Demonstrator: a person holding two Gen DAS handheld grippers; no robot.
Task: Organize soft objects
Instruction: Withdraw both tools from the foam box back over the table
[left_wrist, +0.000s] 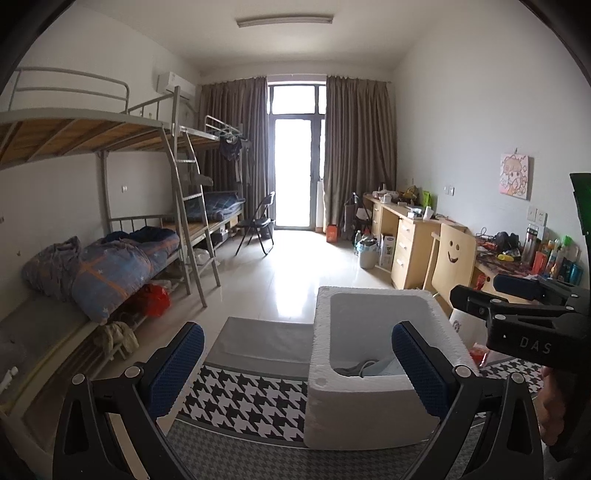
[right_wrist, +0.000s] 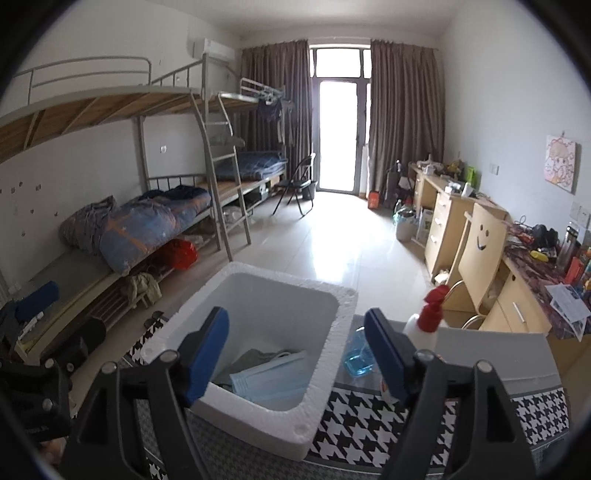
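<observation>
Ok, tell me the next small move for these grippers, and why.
Probably lift both grippers back and scan the table for leftover soft items. Both the left gripper and right gripper have open, empty jaws, and the blue face mask and a grey cloth already lie inside the white foam box. Only the spray bottle shows beside it.

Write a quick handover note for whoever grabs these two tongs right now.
Left tongs: open, empty, held above the table's near edge.
Right tongs: open, empty, over the white foam box.
In the box: blue face masks on a grey cloth.
Beside the box: spray bottle on the houndstooth tablecloth.
No loose soft items in view; scan the table before stopping.
</observation>
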